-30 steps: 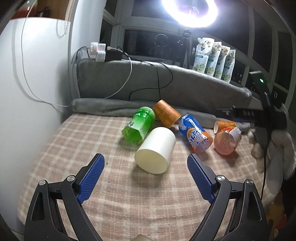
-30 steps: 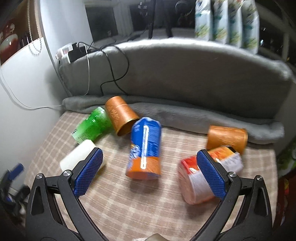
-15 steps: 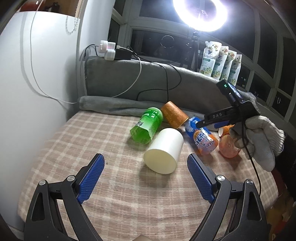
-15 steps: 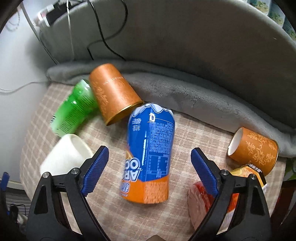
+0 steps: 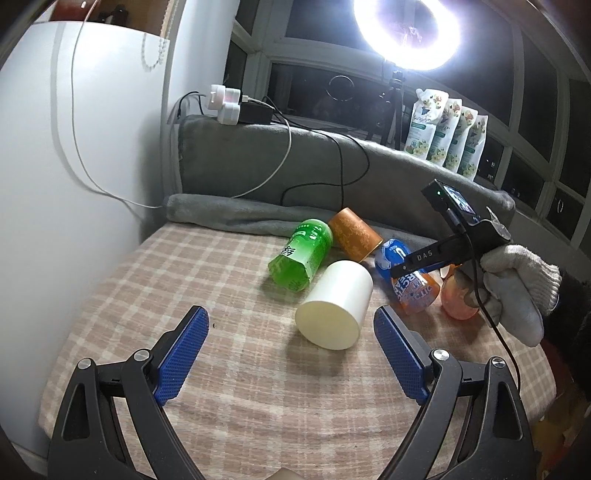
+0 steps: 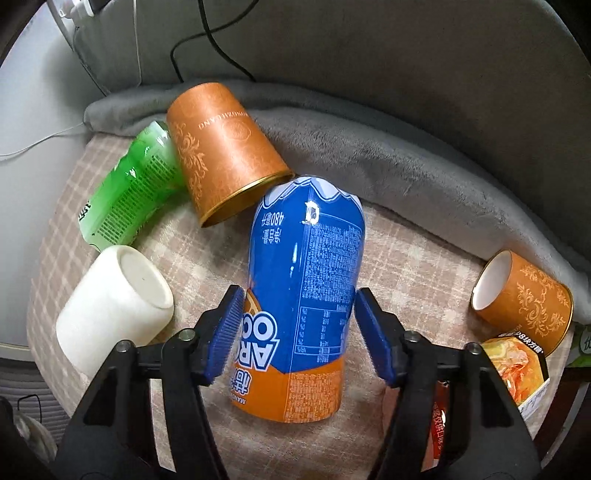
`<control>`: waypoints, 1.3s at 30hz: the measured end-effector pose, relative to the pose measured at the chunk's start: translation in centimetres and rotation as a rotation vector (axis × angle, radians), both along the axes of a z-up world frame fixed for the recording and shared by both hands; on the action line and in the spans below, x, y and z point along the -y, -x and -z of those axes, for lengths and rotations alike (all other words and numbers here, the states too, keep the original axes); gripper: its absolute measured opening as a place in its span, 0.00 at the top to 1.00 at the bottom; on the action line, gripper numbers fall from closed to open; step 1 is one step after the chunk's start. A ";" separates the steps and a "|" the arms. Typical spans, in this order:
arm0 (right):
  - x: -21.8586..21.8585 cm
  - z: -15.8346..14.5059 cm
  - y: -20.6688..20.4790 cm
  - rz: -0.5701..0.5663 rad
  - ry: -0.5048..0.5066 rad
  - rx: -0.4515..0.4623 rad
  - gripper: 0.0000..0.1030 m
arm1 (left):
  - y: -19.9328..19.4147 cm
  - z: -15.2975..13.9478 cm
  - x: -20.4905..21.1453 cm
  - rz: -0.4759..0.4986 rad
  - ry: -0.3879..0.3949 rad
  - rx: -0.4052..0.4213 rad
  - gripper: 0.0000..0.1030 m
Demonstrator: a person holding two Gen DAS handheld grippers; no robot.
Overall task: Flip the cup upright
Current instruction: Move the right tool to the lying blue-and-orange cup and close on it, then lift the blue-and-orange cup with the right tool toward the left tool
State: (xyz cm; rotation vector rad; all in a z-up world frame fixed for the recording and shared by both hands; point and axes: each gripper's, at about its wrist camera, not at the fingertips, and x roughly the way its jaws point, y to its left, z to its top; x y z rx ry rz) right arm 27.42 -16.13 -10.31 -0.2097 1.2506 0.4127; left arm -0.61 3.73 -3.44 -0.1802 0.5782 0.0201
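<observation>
both tools gape over cups on a checked blanket (image 5: 221,280) under a ring light (image 5: 406,33).

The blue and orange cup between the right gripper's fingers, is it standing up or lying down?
Lying down. The blue and orange cup rests on its side on the checked cloth; the right gripper straddles it, jaws open.

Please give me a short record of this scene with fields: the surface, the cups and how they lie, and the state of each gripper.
surface: checked cloth
cups: blue-orange cup, white cup, green cup, large orange cup, small orange cup, all on their sides
right gripper: open, fingers astride the blue-orange cup
left gripper: open, holds nothing, faces the white cup
</observation>
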 end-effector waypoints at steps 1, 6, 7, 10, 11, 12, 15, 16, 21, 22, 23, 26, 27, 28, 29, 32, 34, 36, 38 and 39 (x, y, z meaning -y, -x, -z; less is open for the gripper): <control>0.3 0.0 0.1 -0.002 -0.002 0.001 0.38 | 0.0 0.0 0.0 -0.002 0.000 0.001 0.11; 0.6 -0.5 1.0 -0.030 0.003 0.013 0.39 | 0.2 -0.2 0.0 -0.002 -0.002 0.007 0.11; 0.6 -0.7 1.4 -0.036 0.000 0.015 0.39 | 0.2 -0.2 0.0 0.000 -0.004 0.008 0.11; 0.9 -1.5 2.7 -0.068 -0.013 0.025 0.39 | 0.2 -0.2 0.1 0.004 -0.010 0.010 0.11; 0.9 -1.7 3.2 -0.081 -0.013 0.030 0.39 | 0.2 -0.2 0.1 0.005 -0.011 0.011 0.11; 1.0 -2.0 3.8 -0.098 -0.012 0.037 0.40 | 0.1 -0.1 0.2 0.005 -0.012 0.010 0.11; 0.9 -2.3 5.8 -0.146 -0.003 0.054 0.40 | 0.1 -0.1 0.4 0.012 -0.015 0.007 0.11; 0.8 -2.5 6.3 -0.161 -0.004 0.055 0.40 | 0.1 -0.1 0.6 0.014 -0.018 0.008 0.11; 0.9 -2.7 10.2 -0.263 -0.037 0.060 0.41 | 0.2 -0.3 1.2 0.024 -0.043 0.013 0.11; 0.8 -2.9 11.0 -0.286 -0.043 0.065 0.41 | 0.2 -0.3 1.3 0.026 -0.049 0.014 0.11; 0.7 -3.0 11.8 -0.315 -0.050 0.071 0.41 | 0.2 -0.3 1.4 0.029 -0.054 0.014 0.11; 0.2 -3.6 14.1 -0.421 -0.066 0.094 0.41 | 0.1 -0.5 1.6 0.047 -0.064 0.013 0.11; -0.3 -3.6 14.8 -0.459 -0.071 0.096 0.41 | 0.0 -0.5 1.7 0.055 -0.064 0.011 0.11; -0.8 -3.4 15.5 -0.499 -0.073 0.096 0.41 | 0.0 -0.5 1.7 0.064 -0.064 0.009 0.11; -1.1 -3.3 16.1 -0.535 -0.067 0.098 0.41 | -0.1 -0.5 1.8 0.074 -0.066 0.006 0.11; -1.4 -2.7 17.5 -0.639 -0.066 0.089 0.40 | -0.3 -0.5 2.1 0.113 -0.074 -0.002 0.11; -1.2 -2.2 18.4 -0.682 -0.069 0.077 0.40 | -0.5 -0.5 2.3 0.159 -0.089 -0.011 0.11; -1.2 -1.8 18.7 -0.706 -0.059 0.083 0.39 | -0.7 -0.6 2.7 0.198 -0.115 -0.020 0.11; -1.0 -1.6 18.6 -0.705 -0.059 0.079 0.39 | -0.8 -0.5 3.2 0.238 -0.137 -0.028 0.11; -0.9 -1.5 18.4 -0.694 -0.061 0.076 0.39 | -1.0 -0.4 3.4 0.269 -0.149 -0.039 0.11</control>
